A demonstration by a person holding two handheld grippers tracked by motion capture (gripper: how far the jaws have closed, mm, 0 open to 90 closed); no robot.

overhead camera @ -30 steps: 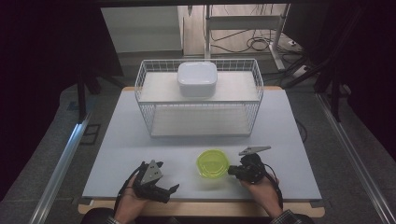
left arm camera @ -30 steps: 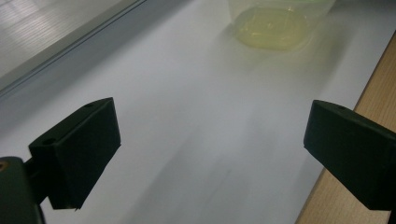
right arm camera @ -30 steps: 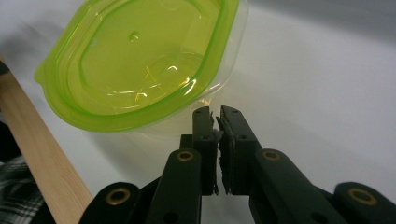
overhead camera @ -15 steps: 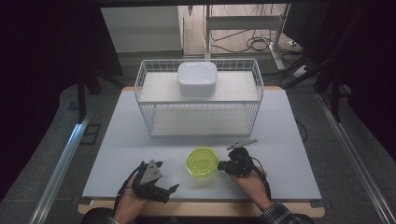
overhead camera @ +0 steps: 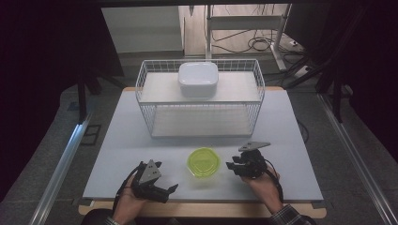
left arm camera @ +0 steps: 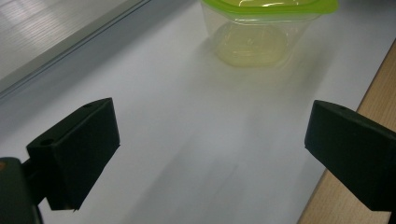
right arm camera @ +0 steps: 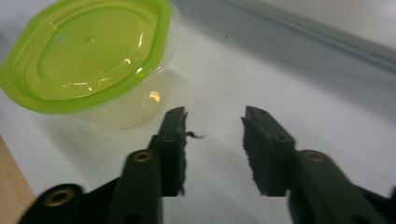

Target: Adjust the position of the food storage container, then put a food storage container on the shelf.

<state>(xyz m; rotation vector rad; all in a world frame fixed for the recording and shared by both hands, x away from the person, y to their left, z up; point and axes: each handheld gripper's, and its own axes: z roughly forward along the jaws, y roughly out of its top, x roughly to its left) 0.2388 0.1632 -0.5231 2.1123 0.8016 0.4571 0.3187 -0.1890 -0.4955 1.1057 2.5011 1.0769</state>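
White wire basket (overhead camera: 199,101) at far side of table (overhead camera: 122,140) — landmark. White lidded box (overhead camera: 198,78) sits on top of basket, approx centre. Metal rack (overhead camera: 244,18) w/ cables (overhead camera: 253,44) on floor behind basket — further back, right.

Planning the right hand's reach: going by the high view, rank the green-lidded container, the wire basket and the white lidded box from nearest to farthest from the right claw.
1. Green-lidded container: just left of the right claw, near the table's front.
2. Wire basket: behind it, mid-table.
3. White lidded box: farthest, on the basket's upper shelf at the back.
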